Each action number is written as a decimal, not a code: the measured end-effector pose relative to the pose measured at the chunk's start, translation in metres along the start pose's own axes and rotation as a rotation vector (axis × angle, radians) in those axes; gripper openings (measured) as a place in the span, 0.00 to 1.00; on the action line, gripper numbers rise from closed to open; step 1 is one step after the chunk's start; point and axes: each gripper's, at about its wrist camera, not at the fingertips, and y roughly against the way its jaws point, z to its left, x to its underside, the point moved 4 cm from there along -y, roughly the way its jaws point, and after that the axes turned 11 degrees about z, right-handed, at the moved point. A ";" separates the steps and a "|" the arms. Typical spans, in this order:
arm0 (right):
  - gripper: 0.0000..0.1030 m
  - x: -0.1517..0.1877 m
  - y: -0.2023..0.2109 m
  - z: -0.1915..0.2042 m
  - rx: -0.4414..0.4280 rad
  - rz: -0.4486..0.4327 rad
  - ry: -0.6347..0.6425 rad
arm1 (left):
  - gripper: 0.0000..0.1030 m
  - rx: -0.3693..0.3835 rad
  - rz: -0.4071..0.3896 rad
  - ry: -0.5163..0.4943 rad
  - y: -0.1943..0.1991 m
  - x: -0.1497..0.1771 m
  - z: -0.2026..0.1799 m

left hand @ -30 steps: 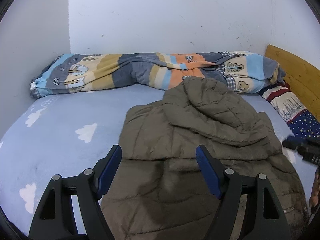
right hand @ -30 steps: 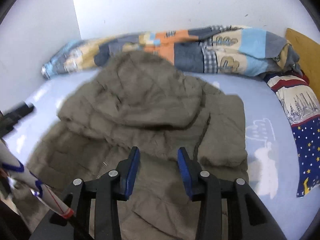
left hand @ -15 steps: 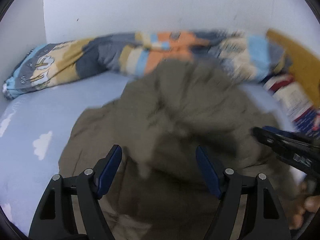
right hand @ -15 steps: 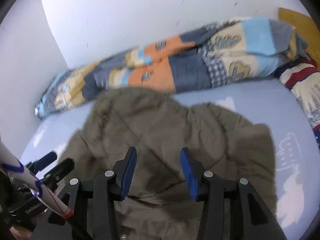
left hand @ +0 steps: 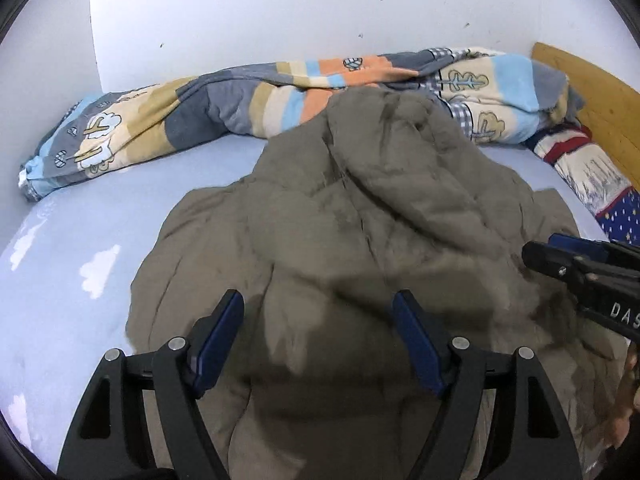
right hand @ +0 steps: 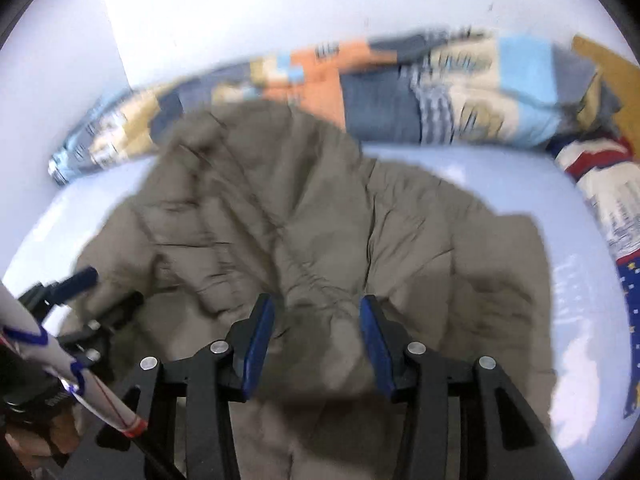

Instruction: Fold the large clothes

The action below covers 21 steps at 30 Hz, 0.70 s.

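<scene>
A large olive-brown quilted jacket lies rumpled on the light blue bed sheet, hood towards the far wall. It also shows in the right wrist view. My left gripper is open and empty, hovering over the jacket's near part. My right gripper is open and empty over the jacket's near middle. The right gripper also shows at the right edge of the left wrist view. The left gripper shows at the left edge of the right wrist view.
A rolled patchwork quilt lies along the white wall at the back. A patterned pillow and a wooden headboard are at the right. The sheet has white cloud prints.
Both grippers have swung over the jacket and stayed open. The jacket's hood and upper part have shifted and lie flatter. The right wrist view is blurred by motion.
</scene>
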 end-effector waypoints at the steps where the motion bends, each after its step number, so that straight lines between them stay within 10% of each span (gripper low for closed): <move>1: 0.48 0.005 0.003 0.004 -0.003 0.005 0.005 | 0.75 -0.015 0.050 -0.006 -0.007 0.006 -0.002; 5: 0.48 0.033 -0.032 0.016 0.040 0.156 0.024 | 0.75 -0.041 0.087 -0.032 0.010 0.027 -0.005; 11: 0.50 0.058 0.062 0.028 -0.062 0.039 -0.004 | 0.75 -0.016 -0.036 0.003 0.098 0.079 0.009; 21: 0.62 0.211 0.132 0.046 -0.148 0.081 -0.069 | 0.75 -0.114 -0.094 0.019 0.166 0.185 0.009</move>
